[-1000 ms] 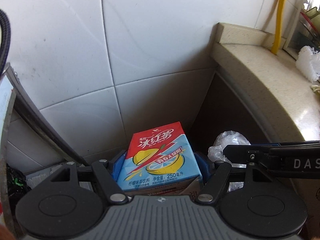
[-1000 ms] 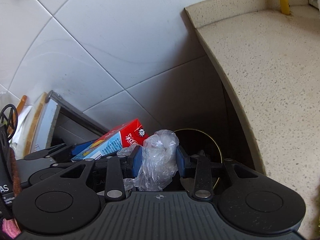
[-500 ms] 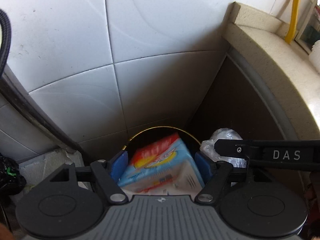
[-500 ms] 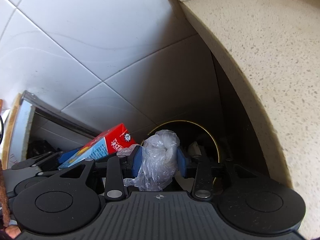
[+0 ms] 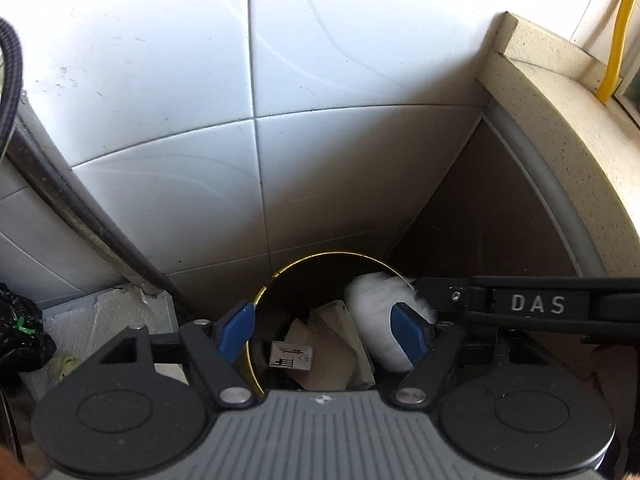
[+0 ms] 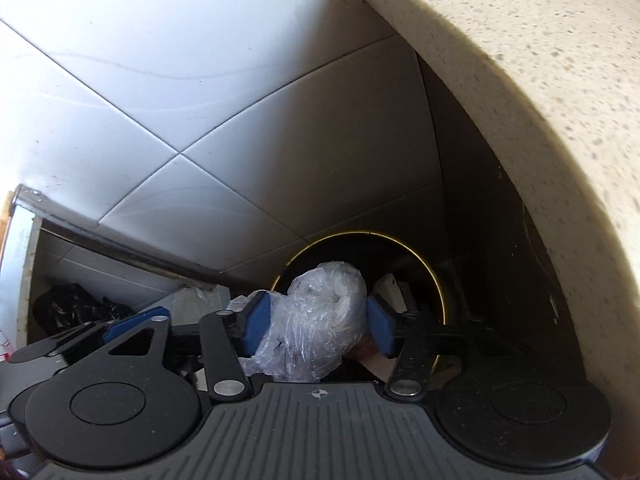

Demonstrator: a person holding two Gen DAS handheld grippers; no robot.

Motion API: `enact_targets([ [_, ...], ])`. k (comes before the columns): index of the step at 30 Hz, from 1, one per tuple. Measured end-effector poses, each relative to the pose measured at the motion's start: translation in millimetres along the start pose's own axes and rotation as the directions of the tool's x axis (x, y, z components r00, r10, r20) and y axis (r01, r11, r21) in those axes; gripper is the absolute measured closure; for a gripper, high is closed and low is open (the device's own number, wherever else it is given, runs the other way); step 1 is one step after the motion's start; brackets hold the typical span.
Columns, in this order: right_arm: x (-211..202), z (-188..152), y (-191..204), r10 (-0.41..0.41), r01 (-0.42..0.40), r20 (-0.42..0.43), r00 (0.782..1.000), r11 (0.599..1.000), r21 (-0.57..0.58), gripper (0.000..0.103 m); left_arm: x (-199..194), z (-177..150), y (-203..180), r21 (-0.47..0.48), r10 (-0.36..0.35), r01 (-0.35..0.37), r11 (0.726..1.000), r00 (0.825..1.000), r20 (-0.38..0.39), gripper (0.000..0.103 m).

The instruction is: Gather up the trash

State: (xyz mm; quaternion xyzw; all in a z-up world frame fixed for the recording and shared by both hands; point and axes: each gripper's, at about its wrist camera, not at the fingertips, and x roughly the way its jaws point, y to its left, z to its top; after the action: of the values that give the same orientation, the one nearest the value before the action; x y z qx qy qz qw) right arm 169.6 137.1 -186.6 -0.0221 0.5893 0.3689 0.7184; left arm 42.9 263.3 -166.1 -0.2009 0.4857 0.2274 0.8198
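A black bin with a gold rim [image 5: 332, 255] stands in the corner under both grippers. My left gripper [image 5: 324, 312] is open over it with nothing between its blue pads. Cardboard scraps and a small printed box [image 5: 290, 360] lie inside the bin; I cannot tell whether that box is the red and blue drink carton. My right gripper [image 6: 318, 312] hangs above the bin rim [image 6: 360, 233] with its jaws opening. A crumpled clear plastic bag [image 6: 320, 320] sits loosely between the pads, a gap showing at its lower right. In the left wrist view the bag [image 5: 372, 304] is blurred.
White wall tiles [image 5: 160, 100] back the corner. A speckled stone counter [image 5: 560, 120] overhangs on the right, with a dark cabinet side [image 5: 480, 220] below it. A metal rail [image 5: 80, 220] slants at left, above a black bag [image 5: 20, 332] on the floor.
Both grippers sank and tilted toward the bin. The drink carton slid out of the left jaws and is gone from between them. The right jaws widened around the plastic bag.
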Motion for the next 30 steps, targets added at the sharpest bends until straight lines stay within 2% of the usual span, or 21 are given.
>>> enact_targets([
  [8,-3.5,4.1,5.8,0.003,-0.003,0.005,1.000,1.000,-0.012,0.038,-7.8,2.6,-1.9,0.007,-0.004,0.004,1.000,1.000,0.029,0.031],
  [12,-22.7,6.7,5.2,0.007,-0.006,0.045,0.999,1.000,-0.020,0.038,-13.5,5.6,-1.7,-0.009,-0.025,0.025,1.000,0.999,0.042,0.031],
  [19,-69.6,3.3,0.7,0.060,-0.059,0.127,0.990,0.998,-0.011,0.037,-42.9,7.6,-18.5,0.054,-0.014,0.009,0.998,0.995,0.099,0.030],
  [25,-132.6,-3.4,1.3,0.101,-0.093,0.246,0.964,0.995,-0.043,0.035,-83.0,11.1,-43.7,0.139,0.000,-0.029,0.990,0.979,0.203,0.022],
  [30,-176.1,-14.8,-7.8,0.114,-0.099,0.331,0.937,0.993,-0.059,0.033,-109.4,11.1,-69.1,0.207,-0.021,-0.033,0.978,0.968,0.252,0.019],
])
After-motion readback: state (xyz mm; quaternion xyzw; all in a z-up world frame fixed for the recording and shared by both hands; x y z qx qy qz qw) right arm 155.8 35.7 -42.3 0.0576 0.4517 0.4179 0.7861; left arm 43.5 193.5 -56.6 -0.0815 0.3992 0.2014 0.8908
